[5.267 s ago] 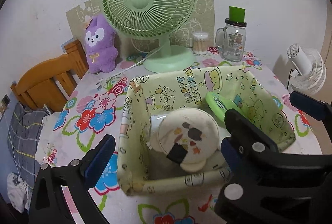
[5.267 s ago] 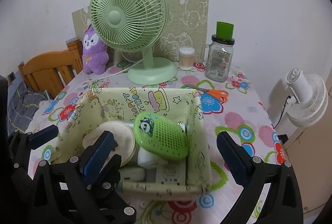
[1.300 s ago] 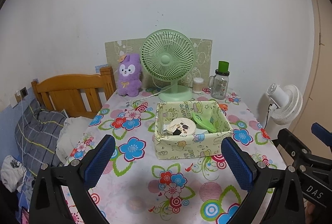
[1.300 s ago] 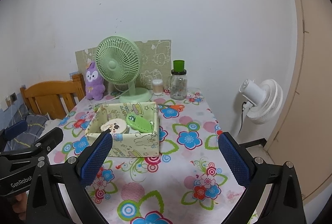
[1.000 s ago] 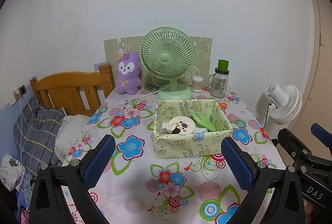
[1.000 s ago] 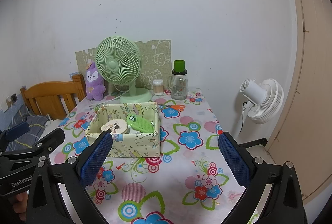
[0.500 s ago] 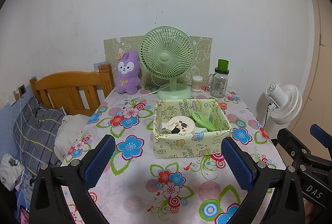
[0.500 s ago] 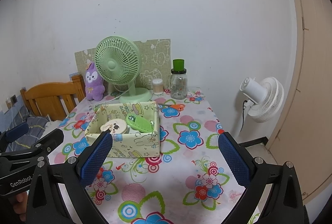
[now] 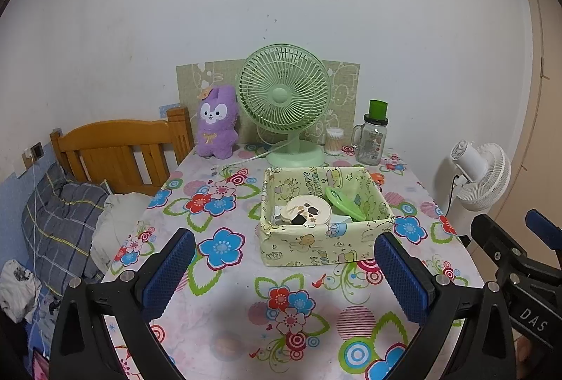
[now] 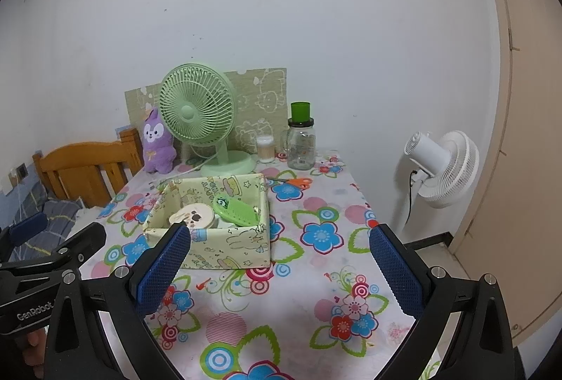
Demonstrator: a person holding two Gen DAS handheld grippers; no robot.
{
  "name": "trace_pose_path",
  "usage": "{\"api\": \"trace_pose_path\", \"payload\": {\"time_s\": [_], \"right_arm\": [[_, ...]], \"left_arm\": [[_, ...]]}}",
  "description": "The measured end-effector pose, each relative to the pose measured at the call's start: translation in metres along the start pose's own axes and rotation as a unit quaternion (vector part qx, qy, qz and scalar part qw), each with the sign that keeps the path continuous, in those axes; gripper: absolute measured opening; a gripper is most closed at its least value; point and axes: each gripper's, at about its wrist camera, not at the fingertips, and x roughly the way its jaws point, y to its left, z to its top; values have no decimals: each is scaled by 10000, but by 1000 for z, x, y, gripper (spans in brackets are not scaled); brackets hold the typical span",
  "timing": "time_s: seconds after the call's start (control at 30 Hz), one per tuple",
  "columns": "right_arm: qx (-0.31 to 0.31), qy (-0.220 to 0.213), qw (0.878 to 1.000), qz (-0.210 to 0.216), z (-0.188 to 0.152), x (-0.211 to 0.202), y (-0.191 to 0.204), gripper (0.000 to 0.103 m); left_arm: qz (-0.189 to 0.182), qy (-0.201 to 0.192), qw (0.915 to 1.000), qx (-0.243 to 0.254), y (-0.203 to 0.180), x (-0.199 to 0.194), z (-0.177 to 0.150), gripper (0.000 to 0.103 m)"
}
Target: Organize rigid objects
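Jaws spread, empty; round cream case (image 9: 308, 212), green case (image 9: 344, 203) inside fabric box (image 9: 316, 248)

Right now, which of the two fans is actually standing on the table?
The green fan, behind the fabric box on the flowered table. The white fan stands off the table's right edge.

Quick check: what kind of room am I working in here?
Most likely a bedroom: a wooden bed frame with a plaid blanket sits beside the flowered table, and a plush toy leans by the wall.
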Motion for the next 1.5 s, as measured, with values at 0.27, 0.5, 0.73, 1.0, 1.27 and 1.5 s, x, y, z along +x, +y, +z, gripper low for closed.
{"api": "trace_pose_path", "payload": {"time_s": [0.27, 0.5, 0.73, 1.0, 1.27, 1.5], "right_arm": [[-61, 23, 10000, -47, -1, 1, 4, 103], [-19, 17, 10000, -48, -2, 3, 4, 103], [6, 32, 9999, -104, -4, 6, 4, 103], [-74, -23, 9999, -80, -2, 4, 8, 103], [-79, -52, 9999, -73, 0, 2, 9, 103], [-86, -54, 9999, -54, 1, 0, 10, 103]], "left_arm": [[39, 45, 10000, -26, 2, 2, -2, 103], [18, 44, 10000, -26, 2, 3, -3, 103], [-2, 84, 10000, 15, 3, 7, -4, 103], [27, 87, 10000, -35, 8, 6, -2, 103], [17, 74, 10000, -46, 9, 5, -1, 103], [29, 68, 10000, -29, 10, 4, 0, 103]]}}
